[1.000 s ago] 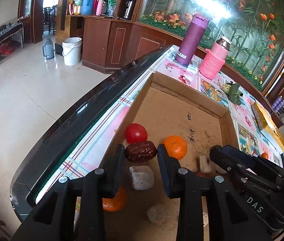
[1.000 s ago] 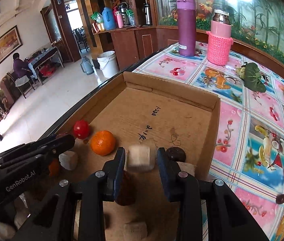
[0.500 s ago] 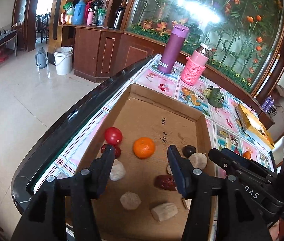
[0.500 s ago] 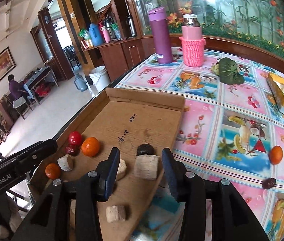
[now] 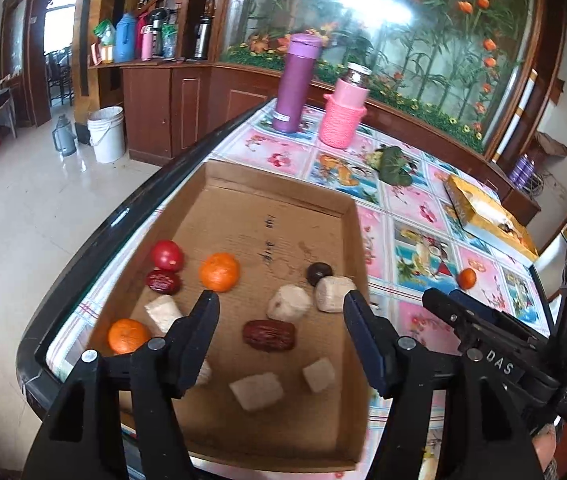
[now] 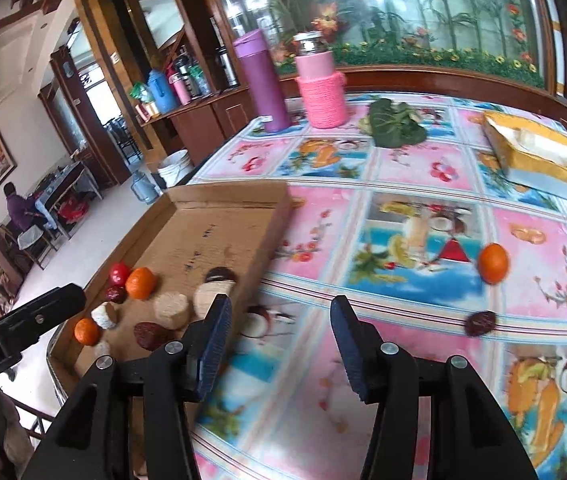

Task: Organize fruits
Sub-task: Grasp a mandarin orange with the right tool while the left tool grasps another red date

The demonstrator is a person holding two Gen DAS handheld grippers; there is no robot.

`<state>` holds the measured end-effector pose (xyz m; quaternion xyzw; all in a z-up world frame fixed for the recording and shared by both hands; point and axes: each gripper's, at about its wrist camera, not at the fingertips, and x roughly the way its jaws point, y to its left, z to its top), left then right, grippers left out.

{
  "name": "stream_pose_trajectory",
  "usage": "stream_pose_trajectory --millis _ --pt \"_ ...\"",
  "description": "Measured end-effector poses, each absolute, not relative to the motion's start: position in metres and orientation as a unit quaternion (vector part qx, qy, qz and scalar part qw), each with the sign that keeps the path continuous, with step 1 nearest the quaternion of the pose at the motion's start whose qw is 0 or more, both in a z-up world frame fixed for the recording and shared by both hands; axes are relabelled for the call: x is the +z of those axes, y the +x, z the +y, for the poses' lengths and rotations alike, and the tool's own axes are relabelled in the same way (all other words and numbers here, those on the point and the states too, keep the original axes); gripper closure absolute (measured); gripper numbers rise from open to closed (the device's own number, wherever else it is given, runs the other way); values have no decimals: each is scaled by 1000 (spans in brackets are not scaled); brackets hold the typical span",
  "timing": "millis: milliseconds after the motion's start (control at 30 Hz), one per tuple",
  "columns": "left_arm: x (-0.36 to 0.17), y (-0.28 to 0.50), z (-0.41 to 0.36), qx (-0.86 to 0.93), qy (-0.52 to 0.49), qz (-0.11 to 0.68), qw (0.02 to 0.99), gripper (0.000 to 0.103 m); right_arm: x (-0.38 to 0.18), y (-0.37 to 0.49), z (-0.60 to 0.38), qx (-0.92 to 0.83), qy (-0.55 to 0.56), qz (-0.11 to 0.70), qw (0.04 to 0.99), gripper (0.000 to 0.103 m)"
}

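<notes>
Left claw: we see its jaws parted and opening, gripping nothing, above the shallow brown cardboard tray.
Wrinkled dark red date: on the tray floor, between and just below the left claw's tips, untouched.
Round orange tangerine: just beyond the left finger's tip.
Right claw: jaws opening, empty, over the flowered pink desk cloth beside the tray's right wall.
Loose small orange fruit: on the desk, ahead and right of the right claw.
Hard to make out: the desk cloth under the right claw is blurred.
</notes>
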<state>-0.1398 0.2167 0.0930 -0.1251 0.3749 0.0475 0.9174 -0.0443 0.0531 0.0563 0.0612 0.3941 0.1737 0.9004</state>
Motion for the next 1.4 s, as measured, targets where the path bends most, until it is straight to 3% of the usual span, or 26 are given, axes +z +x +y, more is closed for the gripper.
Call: stream_pose_trajectory --millis 700,1233,1300,1367,1400 --pt "62 -99 97 -50 -43 431 900 39 54 -86 -193 -51 169 398 900 44" --pt "50 -91 70 -88 -6 441 893 39 31 20 -71 75 66 440 893 44" --pt "48 -86 67 -95 -7 444 891 39 24 27 -66 74 60 444 891 48" --pt "46 -80 60 -106 -10 446 889 39 18 31 -68 76 60 448 889 71" --pt "45 -76 56 -112 -10 447 887 39 15 32 -70 74 59 451 887 72"
